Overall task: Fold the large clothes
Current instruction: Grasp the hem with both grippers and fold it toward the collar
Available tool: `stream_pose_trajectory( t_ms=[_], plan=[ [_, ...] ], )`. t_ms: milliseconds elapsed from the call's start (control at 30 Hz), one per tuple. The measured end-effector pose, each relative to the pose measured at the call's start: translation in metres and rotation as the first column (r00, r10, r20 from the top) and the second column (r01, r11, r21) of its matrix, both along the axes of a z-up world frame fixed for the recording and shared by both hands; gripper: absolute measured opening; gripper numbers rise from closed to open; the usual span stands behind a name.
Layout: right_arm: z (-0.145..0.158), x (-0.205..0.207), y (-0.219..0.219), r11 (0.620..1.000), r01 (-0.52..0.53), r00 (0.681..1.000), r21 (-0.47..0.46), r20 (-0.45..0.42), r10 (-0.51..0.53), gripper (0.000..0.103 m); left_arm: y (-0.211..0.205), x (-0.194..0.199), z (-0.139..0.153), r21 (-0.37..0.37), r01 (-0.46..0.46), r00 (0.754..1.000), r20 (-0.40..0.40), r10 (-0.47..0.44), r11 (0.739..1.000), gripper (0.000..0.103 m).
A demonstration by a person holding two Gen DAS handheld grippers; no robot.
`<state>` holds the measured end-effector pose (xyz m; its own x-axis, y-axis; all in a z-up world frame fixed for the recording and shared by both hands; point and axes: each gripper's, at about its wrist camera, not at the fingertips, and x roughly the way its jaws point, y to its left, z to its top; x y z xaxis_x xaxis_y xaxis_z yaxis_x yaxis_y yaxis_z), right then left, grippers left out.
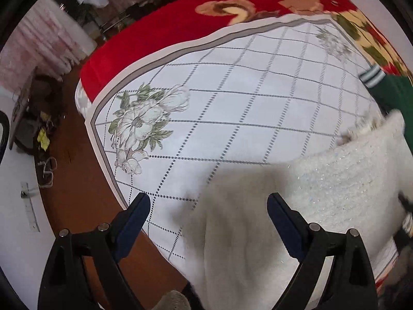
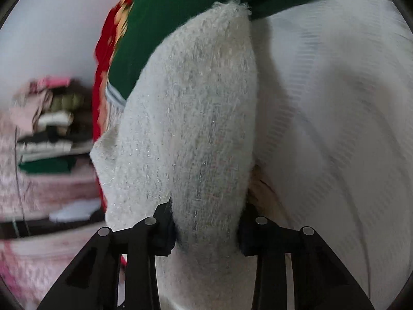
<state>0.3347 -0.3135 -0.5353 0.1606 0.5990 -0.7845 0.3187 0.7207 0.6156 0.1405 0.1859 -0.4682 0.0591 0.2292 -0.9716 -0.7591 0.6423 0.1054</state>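
A fuzzy white knit garment (image 1: 335, 180) with glittery threads lies at the near right of the white checked bed sheet (image 1: 232, 90). My left gripper (image 1: 209, 206) hangs above the garment's near edge with its jaws wide apart and nothing between them. In the right wrist view a thick fold of the same white knit garment (image 2: 193, 116) rises between the two fingers, and my right gripper (image 2: 206, 230) is shut on it. A green garment (image 2: 180, 13) with a striped cuff lies beyond the fold.
A red flowered blanket (image 1: 155, 31) covers the far part of the bed. Brown floor (image 1: 77, 180) with clutter lies left of the bed. Folded clothes are stacked (image 2: 51, 134) at the left of the right wrist view. The green garment's striped cuff (image 1: 371, 76) shows at the right.
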Motion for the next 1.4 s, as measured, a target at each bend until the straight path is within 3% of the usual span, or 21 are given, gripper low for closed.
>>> stream_pose_trajectory(
  t_ms=[67,133,167,233,300,367,433,533,633,700,733,767,833,900,967,1033,1133,1200,1300,1400],
  plan=[
    [0.020,-0.045,-0.042,0.991,0.103,0.993,-0.081,-0.045,-0.107,0.037,-0.012,0.003,0.003,0.008,0.029,1.000,-0.003,-0.029,1.000,0.093],
    [0.030,-0.083,-0.072,0.981,0.139,0.984,-0.133,-0.093,-0.151,0.040,-0.026,0.004,0.001,-0.004,0.055,0.998,-0.006,-0.055,0.998,0.093],
    [0.031,-0.108,-0.089,0.979,0.111,0.980,-0.172,-0.144,-0.137,0.043,-0.032,0.004,-0.001,-0.013,0.064,0.998,-0.006,-0.064,0.998,0.093],
    [0.024,-0.133,-0.115,0.979,0.070,0.964,-0.191,-0.238,-0.115,0.058,-0.050,0.005,-0.006,-0.023,0.100,0.995,-0.027,-0.100,0.995,0.093],
    [0.018,-0.155,-0.138,0.977,-0.003,0.935,-0.211,-0.346,-0.072,0.059,-0.075,0.011,-0.012,-0.031,0.171,0.984,-0.046,-0.172,0.985,0.093],
    [0.030,-0.163,-0.153,0.974,-0.037,0.932,-0.223,-0.361,-0.047,0.059,-0.097,0.022,-0.013,-0.033,0.231,0.971,-0.053,-0.232,0.972,0.093],
    [0.057,-0.165,-0.163,0.952,-0.098,0.947,-0.292,-0.322,-0.002,0.059,-0.117,0.037,-0.011,-0.039,0.287,0.957,-0.030,-0.288,0.957,0.093],
    [0.094,-0.144,-0.157,0.934,-0.141,0.976,-0.330,-0.203,0.075,0.059,-0.148,0.075,-0.013,-0.044,0.365,0.931,0.014,-0.364,0.930,0.093],
    [0.104,-0.099,-0.117,0.917,-0.254,0.967,-0.307,-0.112,0.230,0.059,-0.171,0.111,-0.024,-0.013,0.419,0.908,0.023,-0.418,0.908,0.093],
    [0.086,-0.060,-0.084,0.898,-0.341,0.940,-0.279,-0.108,0.324,0.057,-0.179,0.129,-0.041,-0.003,0.432,0.902,-0.019,-0.432,0.902,0.093],
    [0.074,-0.047,-0.067,0.888,-0.359,0.933,-0.288,-0.111,0.342,0.044,-0.180,0.140,-0.061,-0.019,0.440,0.897,-0.048,-0.440,0.898,0.093],
    [0.065,-0.030,-0.056,0.878,-0.355,0.935,-0.320,-0.101,0.341,0.037,-0.179,0.145,-0.077,-0.034,0.441,0.893,-0.083,-0.443,0.897,0.093],
    [0.029,-0.001,-0.030,0.828,-0.408,0.912,-0.384,-0.122,0.393,0.035,-0.171,0.150,-0.110,-0.096,0.428,0.892,-0.115,-0.437,0.899,0.093],
    [0.010,0.016,-0.023,0.859,-0.364,0.931,-0.360,-0.154,0.330,0.035,-0.165,0.150,-0.116,-0.099,0.431,0.893,-0.100,-0.440,0.897,0.096],
    [0.013,0.025,-0.020,0.857,-0.375,0.926,-0.354,-0.181,0.331,0.035,-0.160,0.150,-0.106,-0.091,0.426,0.895,-0.099,-0.434,0.900,0.096],
    [0.022,0.023,-0.032,0.890,-0.339,0.937,-0.303,-0.190,0.292,0.035,-0.155,0.145,-0.087,-0.081,0.404,0.908,-0.085,-0.410,0.911,0.096],
    [0.059,0.010,-0.060,0.926,-0.308,0.950,-0.220,-0.127,0.286,0.035,-0.158,0.131,-0.047,-0.048,0.381,0.923,-0.044,-0.383,0.923,0.096],
    [0.080,-0.004,-0.059,0.914,-0.371,0.927,-0.161,-0.121,0.355,0.035,-0.161,0.122,-0.035,-0.023,0.373,0.926,-0.047,-0.374,0.928,0.096],
    [0.079,-0.030,-0.033,0.850,-0.519,0.847,-0.088,-0.185,0.498,0.035,-0.163,0.100,-0.031,0.014,0.354,0.931,-0.100,-0.351,0.935,0.096],
    [0.029,-0.051,0.005,0.728,-0.660,0.740,-0.185,-0.325,0.588,0.035,-0.166,0.088,-0.042,0.014,0.320,0.937,-0.152,-0.314,0.947,0.096]
  ],
)
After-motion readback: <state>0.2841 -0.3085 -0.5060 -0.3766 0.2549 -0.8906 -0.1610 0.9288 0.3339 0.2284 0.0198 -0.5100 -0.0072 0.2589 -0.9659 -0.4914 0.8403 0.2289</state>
